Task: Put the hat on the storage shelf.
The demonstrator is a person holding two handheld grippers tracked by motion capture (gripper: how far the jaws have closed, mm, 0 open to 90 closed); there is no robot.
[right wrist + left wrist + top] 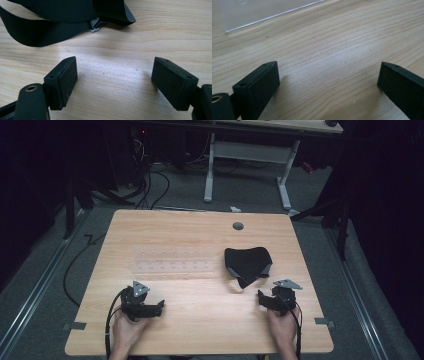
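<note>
A black fabric piece (247,264) with a strap lies right of the table's middle; its strap and edge (62,22) fill the top of the right gripper view. My right gripper (261,296) rests low on the wood just in front of it, jaws wide apart and empty (113,77). A clear acrylic strip (172,267) lies left of the fabric; its edge (262,15) is at the top of the left gripper view. My left gripper (159,306) sits near the front left, open over bare wood (328,75).
The wooden table (200,235) has a grey cable grommet (238,226) near its far edge. Beyond it stand a white-legged desk (210,175) and floor cables (150,185). Tape marks sit at the front corners (324,321).
</note>
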